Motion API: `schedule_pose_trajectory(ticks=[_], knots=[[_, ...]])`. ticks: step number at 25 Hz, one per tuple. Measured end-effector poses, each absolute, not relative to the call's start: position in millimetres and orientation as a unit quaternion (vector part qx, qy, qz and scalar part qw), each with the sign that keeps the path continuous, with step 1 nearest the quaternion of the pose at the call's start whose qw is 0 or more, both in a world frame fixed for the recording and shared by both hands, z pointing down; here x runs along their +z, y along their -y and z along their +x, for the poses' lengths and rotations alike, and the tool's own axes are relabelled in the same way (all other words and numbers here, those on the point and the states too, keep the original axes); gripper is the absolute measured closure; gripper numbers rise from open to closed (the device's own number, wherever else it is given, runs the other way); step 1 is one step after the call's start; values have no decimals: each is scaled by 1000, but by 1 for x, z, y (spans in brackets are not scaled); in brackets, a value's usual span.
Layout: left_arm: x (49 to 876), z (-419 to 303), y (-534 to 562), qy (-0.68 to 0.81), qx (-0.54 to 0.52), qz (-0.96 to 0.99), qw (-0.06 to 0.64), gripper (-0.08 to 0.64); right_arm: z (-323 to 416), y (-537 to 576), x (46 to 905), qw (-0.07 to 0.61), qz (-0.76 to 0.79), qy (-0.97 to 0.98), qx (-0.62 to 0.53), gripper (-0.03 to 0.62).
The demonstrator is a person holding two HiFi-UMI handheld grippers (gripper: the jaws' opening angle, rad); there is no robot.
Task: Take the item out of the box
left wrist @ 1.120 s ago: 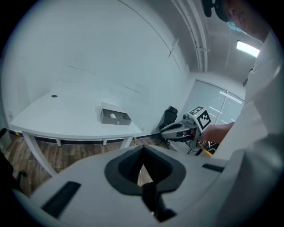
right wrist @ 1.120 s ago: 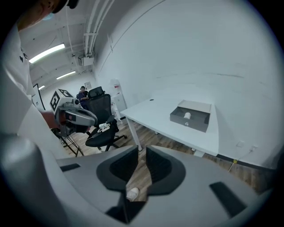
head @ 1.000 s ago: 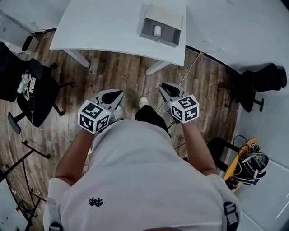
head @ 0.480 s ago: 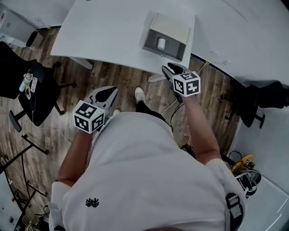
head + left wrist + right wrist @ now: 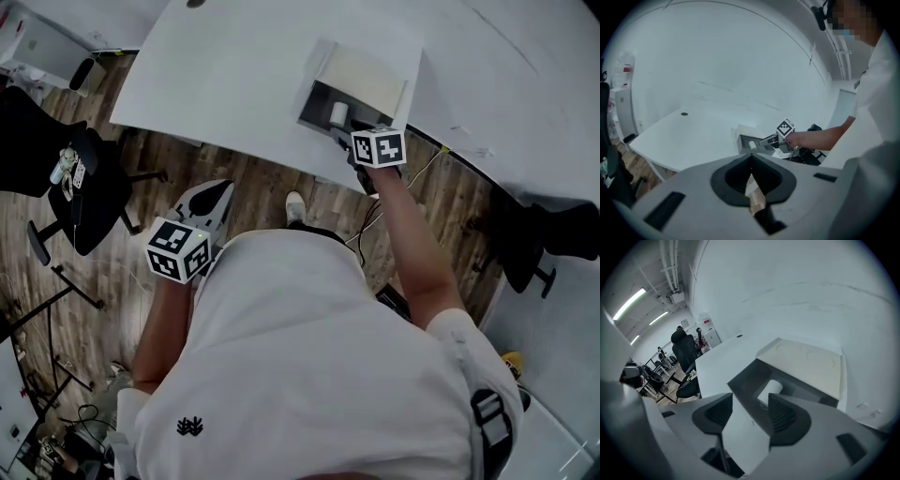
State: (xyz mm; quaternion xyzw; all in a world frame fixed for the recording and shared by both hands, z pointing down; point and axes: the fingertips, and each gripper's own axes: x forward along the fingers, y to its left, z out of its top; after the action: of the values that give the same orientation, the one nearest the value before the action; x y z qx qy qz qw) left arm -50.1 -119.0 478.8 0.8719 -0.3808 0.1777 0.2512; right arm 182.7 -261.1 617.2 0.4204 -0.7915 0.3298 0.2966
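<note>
An open grey box [image 5: 317,99] with a cream lid [image 5: 364,80] folded back stands near the front edge of the white table [image 5: 234,75]. A small white cylinder [image 5: 338,114] lies inside it, also seen in the right gripper view [image 5: 771,389]. My right gripper [image 5: 349,137] is at the box's near wall [image 5: 745,376], pointing at the cylinder. Its jaws are opening and nothing is between them [image 5: 750,399]. My left gripper [image 5: 212,199] hangs low over the wooden floor by the person's body, jaws shut and empty [image 5: 751,157].
Black office chairs stand on the floor at the left [image 5: 80,187] and the right [image 5: 562,230]. A cable [image 5: 375,214] trails down from the table edge. A small dark hole [image 5: 194,3] marks the table's far side.
The right gripper has travelled forward from over the floor to the box at the table edge, and its jaws have spread. The left gripper stayed low and drifted slightly left.
</note>
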Motion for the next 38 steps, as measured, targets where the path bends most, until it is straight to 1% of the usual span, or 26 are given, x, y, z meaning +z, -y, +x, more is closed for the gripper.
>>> schedule_pose_trajectory(ticks=[7, 12, 18, 19, 21, 22, 30, 38], knots=[[479, -51, 133, 420, 180, 852, 258, 554, 191, 293, 651, 328, 413, 771, 358, 339], [481, -53, 137, 434, 183, 842, 265, 554, 188, 307, 671, 339, 409, 756, 382, 333], [480, -59, 138, 440, 187, 836, 270, 554, 184, 321, 684, 361, 405, 751, 378, 334], [479, -61, 137, 443, 187, 834, 270, 554, 184, 321, 685, 367, 404, 750, 375, 340], [479, -65, 136, 448, 188, 831, 271, 554, 185, 321, 688, 376, 404, 748, 368, 387], [479, -67, 135, 451, 188, 829, 272, 554, 186, 320, 690, 378, 403, 748, 367, 400], [478, -75, 126, 458, 182, 827, 271, 554, 190, 316, 691, 385, 399, 754, 352, 410], [476, -78, 117, 443, 175, 839, 262, 554, 189, 306, 667, 363, 414, 767, 331, 413]])
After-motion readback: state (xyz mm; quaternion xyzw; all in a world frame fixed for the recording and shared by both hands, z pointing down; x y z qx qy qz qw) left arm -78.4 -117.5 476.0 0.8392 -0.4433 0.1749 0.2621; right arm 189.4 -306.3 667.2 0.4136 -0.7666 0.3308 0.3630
